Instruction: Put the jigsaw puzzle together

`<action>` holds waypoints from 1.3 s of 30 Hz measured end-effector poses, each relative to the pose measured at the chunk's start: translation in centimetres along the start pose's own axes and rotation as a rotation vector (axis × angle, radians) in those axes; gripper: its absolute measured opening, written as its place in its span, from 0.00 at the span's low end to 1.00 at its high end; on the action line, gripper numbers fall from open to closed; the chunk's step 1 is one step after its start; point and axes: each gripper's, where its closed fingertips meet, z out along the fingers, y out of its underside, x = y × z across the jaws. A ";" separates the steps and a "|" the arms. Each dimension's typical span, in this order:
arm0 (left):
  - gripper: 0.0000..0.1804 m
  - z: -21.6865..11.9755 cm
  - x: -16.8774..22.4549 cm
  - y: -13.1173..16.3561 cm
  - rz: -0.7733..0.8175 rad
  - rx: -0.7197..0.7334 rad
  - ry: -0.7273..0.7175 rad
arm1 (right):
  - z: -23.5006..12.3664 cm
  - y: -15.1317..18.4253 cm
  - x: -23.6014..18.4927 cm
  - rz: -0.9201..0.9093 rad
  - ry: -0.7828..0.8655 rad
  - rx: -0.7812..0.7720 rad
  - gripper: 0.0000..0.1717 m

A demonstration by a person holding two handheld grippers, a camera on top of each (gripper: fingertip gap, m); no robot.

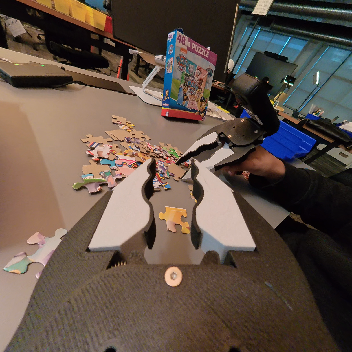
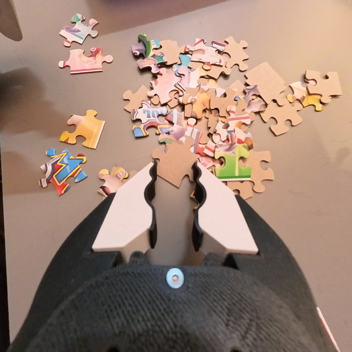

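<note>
My right gripper (image 2: 174, 164) is shut on a brown, face-down puzzle piece (image 2: 174, 169), with both pads against its side edges at the near edge of a pile of puzzle pieces (image 2: 209, 99). In the left wrist view, a hand holds the right gripper (image 1: 181, 170), and the brown piece (image 1: 175, 170) sits tilted between its fingertips. My left gripper (image 1: 173, 162) is open and empty, above the grey table (image 1: 47, 133). A yellow piece (image 1: 176, 219) lies flat on the table under the gap between its fingers. The pile (image 1: 129, 152) is just beyond its tips.
A puzzle box (image 1: 188, 76) stands upright behind the pile. Loose pieces lie left of the pile: yellow (image 2: 83, 129), blue and red (image 2: 62, 169), pink (image 2: 85, 62). A pale piece (image 1: 36, 251) lies at near left. A black device (image 1: 34, 73) sits at far left.
</note>
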 end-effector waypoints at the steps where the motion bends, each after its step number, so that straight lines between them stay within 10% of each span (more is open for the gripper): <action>1: 0.19 0.0 0.0 0.0 0.001 0.000 0.000 | -0.1 0.0 0.0 0.000 -0.004 0.004 0.21; 10: 0.20 0.3 0.7 0.3 -0.001 -0.011 0.037 | -2.1 -2.3 -1.3 0.029 -0.095 0.147 0.20; 28: 0.27 0.7 7.5 0.7 0.083 0.010 0.365 | -9.4 -6.5 -10.3 0.307 -0.902 0.413 0.20; 39: 0.06 0.8 9.0 0.2 0.070 0.059 0.435 | -10.1 -6.7 -10.7 0.390 -1.004 0.404 0.21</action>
